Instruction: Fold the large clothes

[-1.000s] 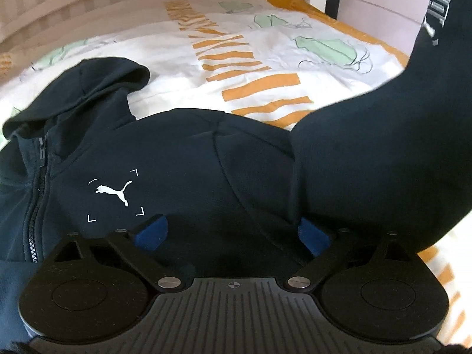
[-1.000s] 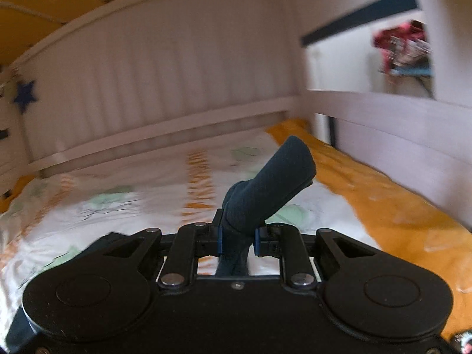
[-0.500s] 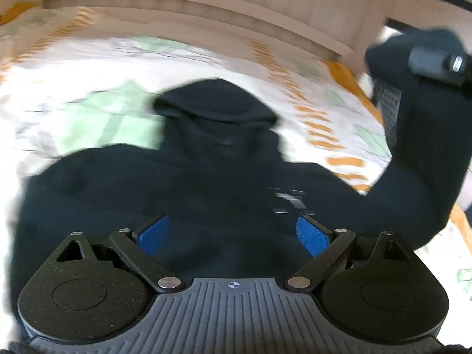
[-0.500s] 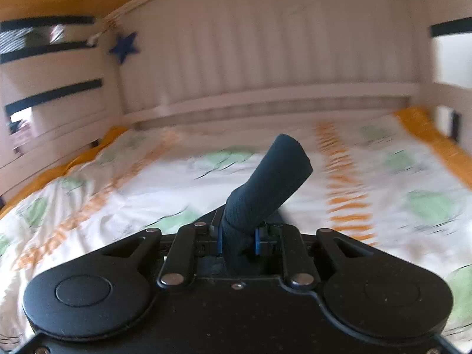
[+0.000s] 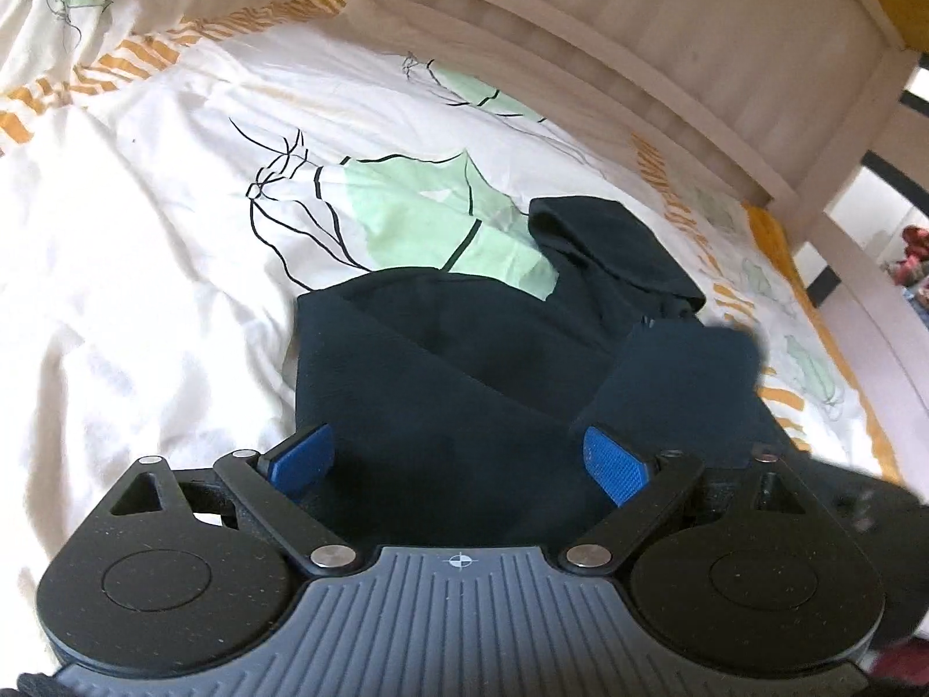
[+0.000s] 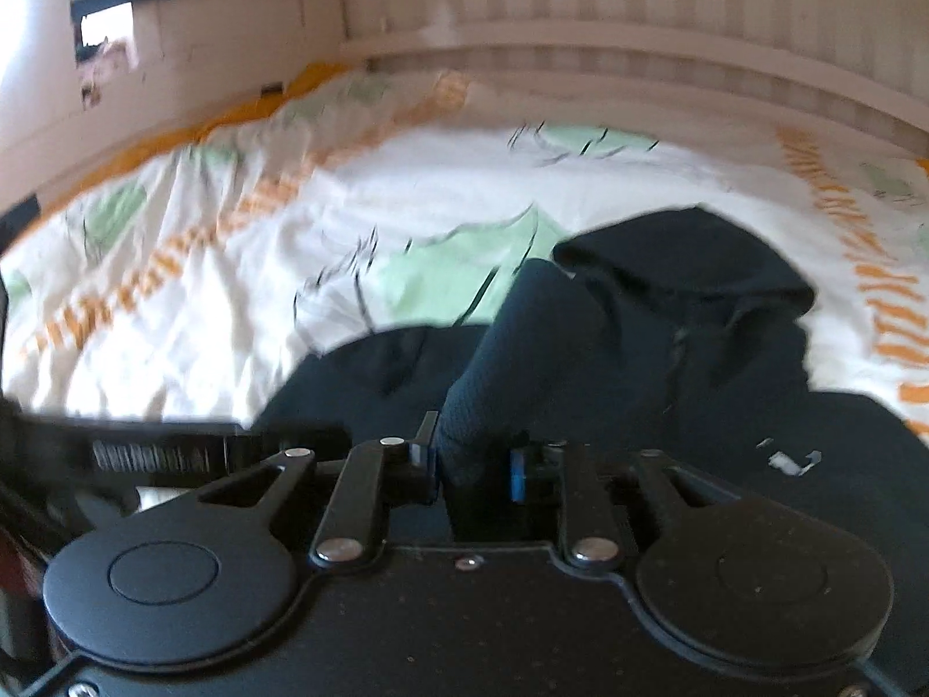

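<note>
A dark navy zip hoodie (image 5: 464, 383) lies on the bed, hood (image 5: 609, 238) at the far end. My left gripper (image 5: 458, 459) is open just above the hoodie's body, blue pads (image 5: 615, 464) wide apart, nothing between them. My right gripper (image 6: 473, 464) is shut on the hoodie's sleeve cuff (image 6: 522, 348), which sticks up and forward over the hoodie's body (image 6: 726, 360). The sleeve also shows in the left wrist view (image 5: 679, 377), folded over the chest.
The hoodie lies on a white duvet (image 5: 145, 232) with green leaf and orange stripe prints. A pale wooden bed rail (image 5: 668, 46) runs along the far side and a corner post (image 5: 859, 116) stands at the right. The left device's side (image 6: 151, 456) shows at the left.
My right gripper has carried the sleeve cuff leftward and down over the hoodie's body. My left gripper has swung left, still open, and now faces the hoodie's left side.
</note>
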`<state>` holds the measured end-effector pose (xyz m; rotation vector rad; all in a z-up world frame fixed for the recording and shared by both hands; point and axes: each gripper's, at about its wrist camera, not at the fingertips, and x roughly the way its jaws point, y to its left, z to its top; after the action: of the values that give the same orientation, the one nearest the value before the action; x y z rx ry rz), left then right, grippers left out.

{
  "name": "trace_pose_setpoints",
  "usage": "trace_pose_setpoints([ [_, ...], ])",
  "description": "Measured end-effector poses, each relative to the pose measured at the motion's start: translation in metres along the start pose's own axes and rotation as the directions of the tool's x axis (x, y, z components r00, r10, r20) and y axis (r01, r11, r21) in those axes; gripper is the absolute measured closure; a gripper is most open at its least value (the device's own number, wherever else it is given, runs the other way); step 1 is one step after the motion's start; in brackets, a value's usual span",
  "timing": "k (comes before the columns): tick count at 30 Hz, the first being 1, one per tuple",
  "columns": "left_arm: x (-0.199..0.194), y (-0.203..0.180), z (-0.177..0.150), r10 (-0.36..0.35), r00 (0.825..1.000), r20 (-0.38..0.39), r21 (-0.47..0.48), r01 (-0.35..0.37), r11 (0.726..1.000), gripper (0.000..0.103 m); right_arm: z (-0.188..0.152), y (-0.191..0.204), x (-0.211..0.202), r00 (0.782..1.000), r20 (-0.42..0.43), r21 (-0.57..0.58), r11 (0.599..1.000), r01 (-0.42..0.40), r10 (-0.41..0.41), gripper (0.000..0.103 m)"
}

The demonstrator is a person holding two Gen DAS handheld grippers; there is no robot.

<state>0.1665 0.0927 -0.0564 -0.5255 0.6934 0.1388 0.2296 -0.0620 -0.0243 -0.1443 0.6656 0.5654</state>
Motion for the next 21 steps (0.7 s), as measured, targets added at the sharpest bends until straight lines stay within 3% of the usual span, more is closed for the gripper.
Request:
trace_pose_setpoints([
  [3,-0.003,0.008,-0.005,-0.041,0.999,0.008,0.001,0.041,0.999,0.009,-0.011,0.001,0.004,0.998,-0.050,-0.026,0.999,-0.030,0.029,0.031],
  [11,-0.011,0.008,-0.006,-0.099,0.995,0.030,-0.006,0.100,0.995,0.009,-0.025,-0.019,-0.033,0.999,-0.043,-0.059,0.998,-0.017,0.014,0.029],
  [18,-0.011,0.006,-0.007,-0.125,0.992,0.023,-0.023,0.126,0.992,0.009,-0.033,-0.060,-0.064,1.000,-0.022,0.058,0.998,-0.007,0.008,0.029],
  [21,-0.012,0.004,-0.008,-0.153,0.988,0.017,-0.037,0.154,0.987,0.009,-0.041,-0.082,-0.079,0.999,-0.018,0.107,0.994,0.031,-0.029,0.029],
])
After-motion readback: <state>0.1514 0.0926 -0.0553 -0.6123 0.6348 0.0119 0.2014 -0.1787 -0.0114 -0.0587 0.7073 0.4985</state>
